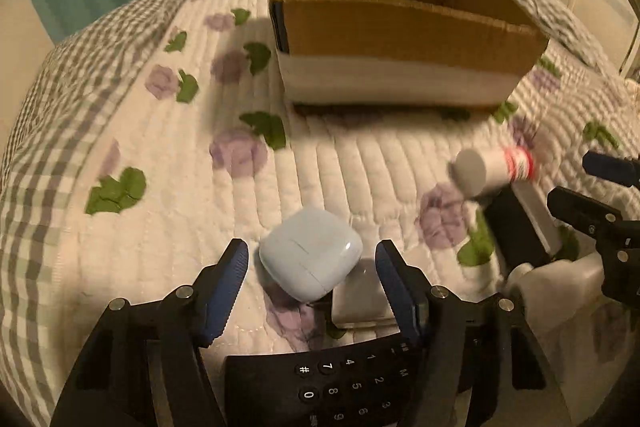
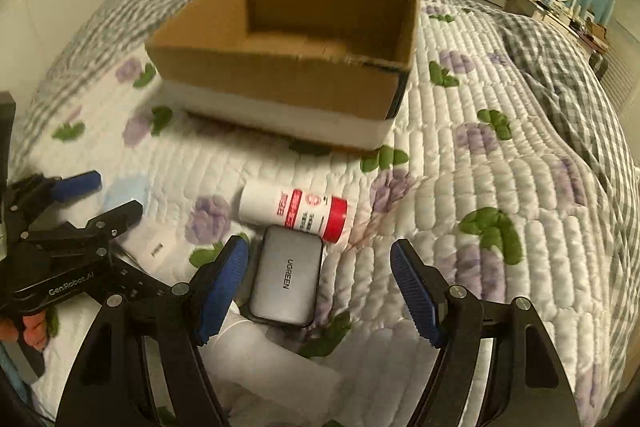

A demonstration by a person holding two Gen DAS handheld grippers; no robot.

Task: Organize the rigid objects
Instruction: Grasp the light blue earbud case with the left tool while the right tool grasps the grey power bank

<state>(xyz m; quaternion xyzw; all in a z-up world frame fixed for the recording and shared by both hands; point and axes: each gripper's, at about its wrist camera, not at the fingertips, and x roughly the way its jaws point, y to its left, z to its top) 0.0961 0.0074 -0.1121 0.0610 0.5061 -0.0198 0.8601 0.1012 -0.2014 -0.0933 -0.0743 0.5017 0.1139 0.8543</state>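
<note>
A black keypad handset [image 1: 340, 391] is seen nearest the lens, beneath the left tongs [image 1: 312, 267], whose jaws are spread apart around a pale blue earbud case [image 1: 310, 257] lying on the bed quilt [image 1: 160, 259]. The right tongs [image 2: 320, 287] are likewise held apart, framing a grey UGREEN charger [image 2: 286, 281]. Beyond it a red-capped white tube [image 2: 294, 209] is laid sideways, short of the cardboard box [image 2: 280, 67].

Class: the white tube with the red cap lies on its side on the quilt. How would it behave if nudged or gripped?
The white tube is a cylinder lying flat, so it would probably roll. Its smooth, rigid-looking wall may slip between pads. The soft quilt might damp rolling.
</note>
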